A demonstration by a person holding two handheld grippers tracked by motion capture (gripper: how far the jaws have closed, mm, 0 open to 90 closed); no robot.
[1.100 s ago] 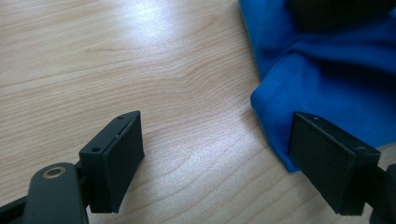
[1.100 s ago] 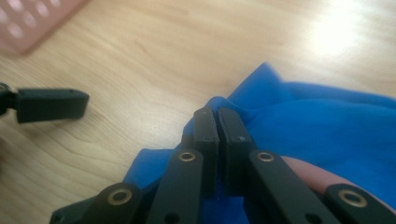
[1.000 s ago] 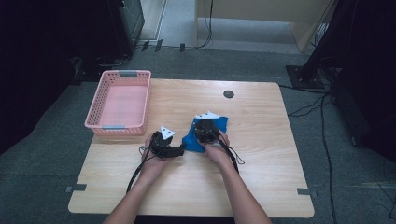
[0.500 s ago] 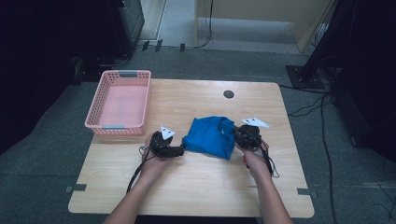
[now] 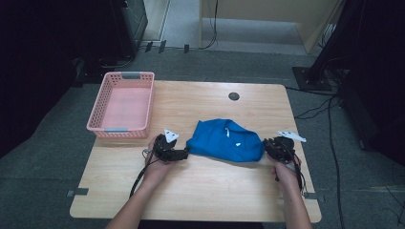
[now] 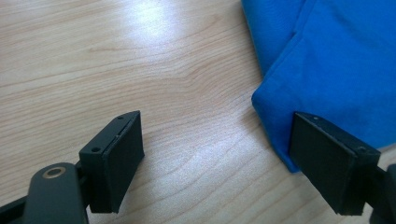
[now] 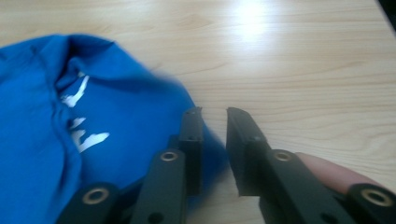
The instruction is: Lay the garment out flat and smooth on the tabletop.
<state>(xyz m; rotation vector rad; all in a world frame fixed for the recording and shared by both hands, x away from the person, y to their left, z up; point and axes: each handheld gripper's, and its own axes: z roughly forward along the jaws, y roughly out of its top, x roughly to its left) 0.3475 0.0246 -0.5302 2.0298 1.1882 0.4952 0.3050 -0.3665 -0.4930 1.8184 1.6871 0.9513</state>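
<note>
Blue cloth (image 5: 225, 140) spread wider than a second ago, no longer bunched, now stretched across the middle of the wooden table (image 5: 205, 186), between the two grippers. Right gripper (image 5: 274, 147) shifted from the cloth's centre out to its right edge; jaws nearly together with a narrow gap, cloth edge lying against the left jaw, grip on the fabric impossible to confirm. Left gripper (image 5: 184, 153) unmoved at the cloth's left corner, jaws spread wide, one beside the hem, nothing clamped. Pink basket (image 5: 123, 100) at the far left corner. Grey floor all round, cables trailing, dark surroundings
</note>
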